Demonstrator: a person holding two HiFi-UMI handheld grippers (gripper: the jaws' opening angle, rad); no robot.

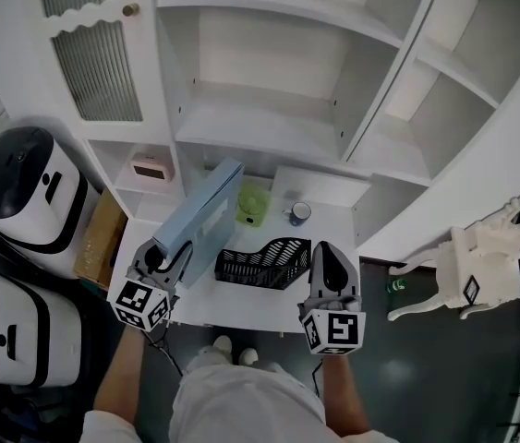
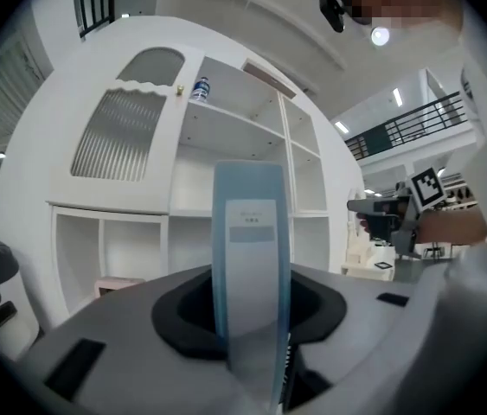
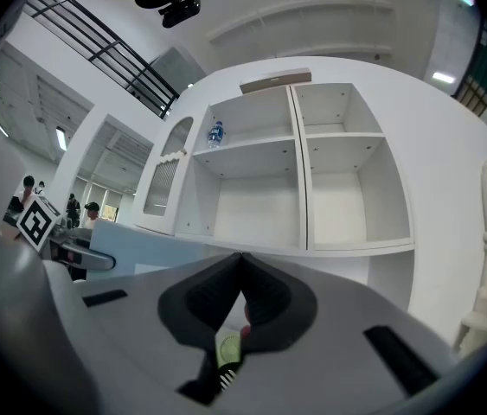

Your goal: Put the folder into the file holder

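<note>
Left gripper clamps the near end of a pale blue rigid folder; probably weighty, it would lever there. Right gripper is closed, empty.

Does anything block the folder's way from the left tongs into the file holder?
Nothing visible does. The folder, clamped in the left tongs, hangs left of the empty mesh file holder; the mug and green object stand behind it, the right tongs beside it.
</note>
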